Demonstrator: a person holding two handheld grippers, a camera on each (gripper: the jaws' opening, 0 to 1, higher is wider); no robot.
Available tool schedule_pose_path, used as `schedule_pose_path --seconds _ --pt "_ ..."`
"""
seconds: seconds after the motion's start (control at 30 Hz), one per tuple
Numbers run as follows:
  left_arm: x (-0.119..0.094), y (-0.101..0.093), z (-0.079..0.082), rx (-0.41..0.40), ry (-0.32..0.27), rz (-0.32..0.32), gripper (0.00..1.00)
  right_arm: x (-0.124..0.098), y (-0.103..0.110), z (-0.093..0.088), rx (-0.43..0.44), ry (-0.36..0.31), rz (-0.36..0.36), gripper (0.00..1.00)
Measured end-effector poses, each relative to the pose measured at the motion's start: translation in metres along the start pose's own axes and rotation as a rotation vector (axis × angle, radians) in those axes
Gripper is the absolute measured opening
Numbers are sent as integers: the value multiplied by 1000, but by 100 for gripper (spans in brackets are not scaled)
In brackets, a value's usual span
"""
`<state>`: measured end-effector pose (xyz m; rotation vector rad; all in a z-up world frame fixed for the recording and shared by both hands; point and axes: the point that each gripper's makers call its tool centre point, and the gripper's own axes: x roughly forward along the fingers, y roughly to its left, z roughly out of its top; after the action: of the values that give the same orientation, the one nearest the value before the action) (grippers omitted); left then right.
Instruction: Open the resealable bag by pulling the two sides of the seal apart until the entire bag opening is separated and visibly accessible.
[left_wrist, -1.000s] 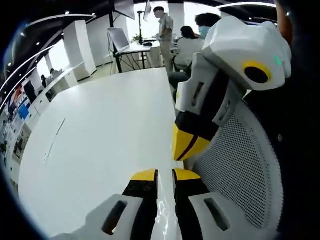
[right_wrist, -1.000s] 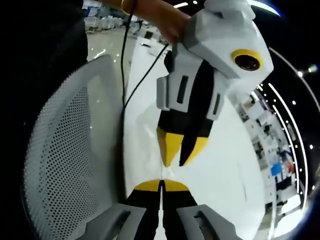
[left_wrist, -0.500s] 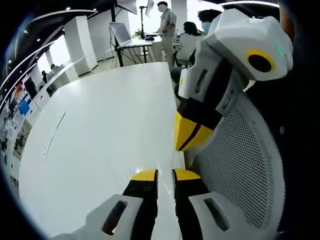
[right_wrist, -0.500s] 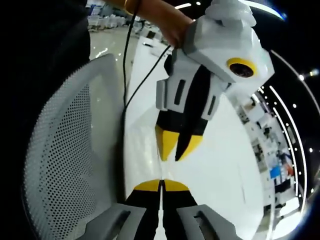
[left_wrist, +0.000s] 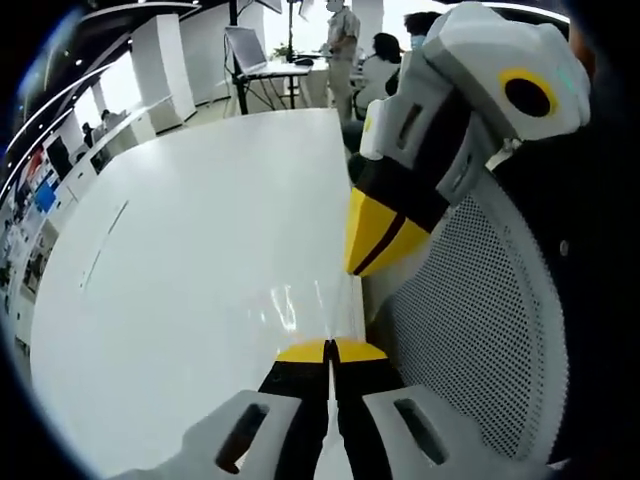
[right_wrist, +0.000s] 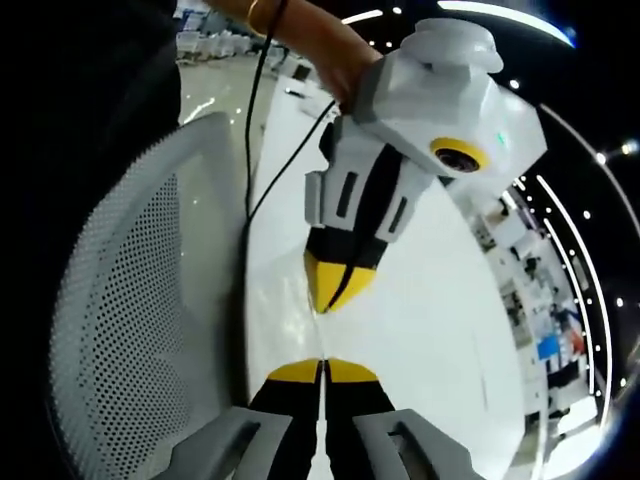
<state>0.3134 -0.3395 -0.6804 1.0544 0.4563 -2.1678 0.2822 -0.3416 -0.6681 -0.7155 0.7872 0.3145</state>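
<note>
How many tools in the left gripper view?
2: the left tool rises from the bottom, jaws together; the right tool enters from upper right, over the white table edge.

both grippers share one build: white angular plastic shells, black jaw arms with slotted white side plates, and yellow tips. the left gripper (left_wrist: 328, 352) rises at the bottom centre of the left gripper view; the right gripper (right_wrist: 322, 371) does likewise in the right gripper view. a thin black cable (right_wrist: 262, 120) hangs in the upper left there, past a hand (right_wrist: 340, 62) and a gold bracelet (right_wrist: 254, 12) at the wrist.
</note>
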Motion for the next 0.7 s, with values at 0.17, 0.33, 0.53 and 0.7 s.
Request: schedule_pose_path --seconds 0.17,0.33,0.53,0.7 --pt "-1 3 4 -27 -19 19 0 -1 1 -3 3 7 1 0" --pt "-6 12 12 10 -35 94 0 0 2 -4 17 12 6 0" --pt "-11 16 23 77 -47 146 0 3 -1 -7 58 21 -10 0" --pt "-14 15 31 114 -67 168 0 5 -4 -6 97 15 -19 0"
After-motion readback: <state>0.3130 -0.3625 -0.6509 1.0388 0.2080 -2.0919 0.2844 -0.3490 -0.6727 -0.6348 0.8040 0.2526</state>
